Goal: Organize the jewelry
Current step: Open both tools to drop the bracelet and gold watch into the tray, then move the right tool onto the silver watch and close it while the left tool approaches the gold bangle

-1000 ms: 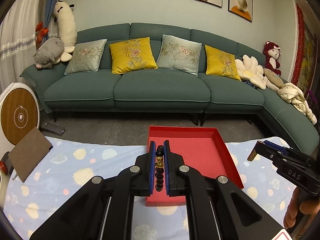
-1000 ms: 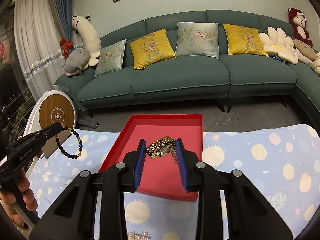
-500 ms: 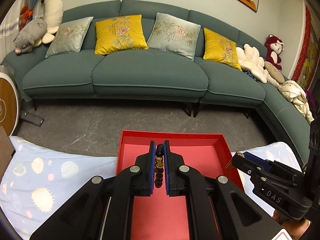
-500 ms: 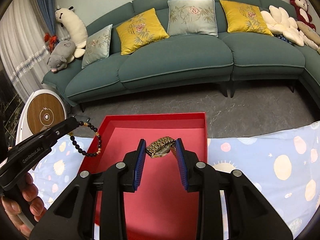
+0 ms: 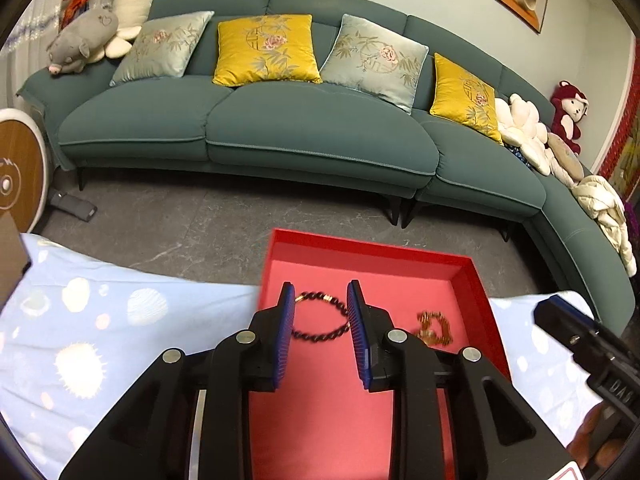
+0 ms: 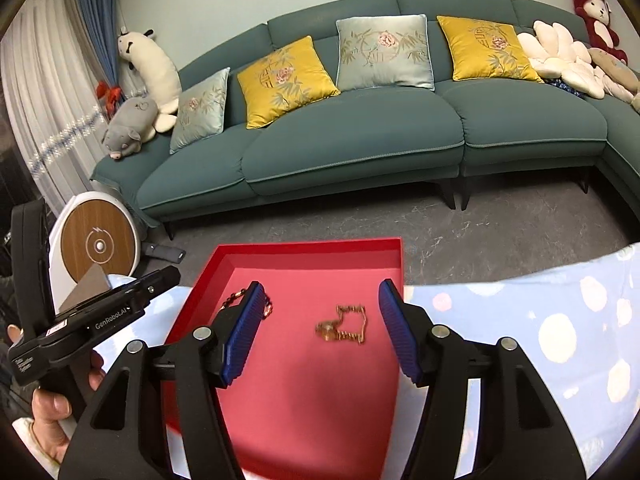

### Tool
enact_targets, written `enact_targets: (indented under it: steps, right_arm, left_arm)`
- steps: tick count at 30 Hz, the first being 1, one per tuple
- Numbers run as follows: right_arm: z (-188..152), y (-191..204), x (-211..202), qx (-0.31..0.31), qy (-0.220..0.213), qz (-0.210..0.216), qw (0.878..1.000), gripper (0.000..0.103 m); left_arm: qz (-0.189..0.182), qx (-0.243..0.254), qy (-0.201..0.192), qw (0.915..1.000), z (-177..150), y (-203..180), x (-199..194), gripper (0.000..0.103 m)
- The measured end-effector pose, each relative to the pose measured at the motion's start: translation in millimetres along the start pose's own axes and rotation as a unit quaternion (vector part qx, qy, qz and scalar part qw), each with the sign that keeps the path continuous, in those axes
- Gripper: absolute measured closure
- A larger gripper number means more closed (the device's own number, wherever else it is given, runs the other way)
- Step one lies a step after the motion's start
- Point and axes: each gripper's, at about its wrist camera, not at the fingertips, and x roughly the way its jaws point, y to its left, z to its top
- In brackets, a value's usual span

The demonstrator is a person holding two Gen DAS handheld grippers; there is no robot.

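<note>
Beaded bracelet (image 5: 320,322) and gold watch (image 6: 344,325) lie in the red tray (image 5: 478,300).
Left gripper (image 5: 321,334) and right gripper (image 6: 320,330) are opening, fingers released; only the right view shows the watch unobstructed.

right gripper (image 6: 320,322) over red tray (image 6: 304,247), jaws opening, nothing pressed between pads | gold watch (image 6: 345,327) lying blurred on tray floor between the fingers | bead bracelet (image 6: 244,300) partly behind left pad | left gripper (image 6: 120,304) at left edge, hand (image 6: 48,404) holding it | spotted blue cloth (image 6: 560,320) under tray | teal sofa (image 6: 360,140) behind
</note>
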Motion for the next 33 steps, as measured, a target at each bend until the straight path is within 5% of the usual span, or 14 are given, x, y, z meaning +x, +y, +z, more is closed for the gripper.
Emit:
enact_targets:
  steps: [10,17,24,33]
  right_arm:
    - [-60.5,2.6,-129.9,-0.028,-0.008,-0.023,0.999,0.046]
    - [-125.9,-8.0,-189.6,0.036,0.012,-0.027,0.999,0.046]
    - [-180.9,-20.7,-203.4,0.084,0.037,-0.034,0.995,0.046]
    - [-204.2,10.4,-173.1,-0.01,0.066,-0.044,0.997,0.046]
  left_arm:
    - [0.035,0.027,-0.001,0.999,-74.8,20.3,-111.0,0.056]
    - [0.038,0.015,0.017,0.999,-142.3,23.8,-168.1,0.042]
    - [0.02,-0.036,0.072,0.9965,-209.0,31.4,-175.9,0.041]
    - [0.027,-0.023,0.09,0.9953,-236.7,28.5,-157.2,0.041]
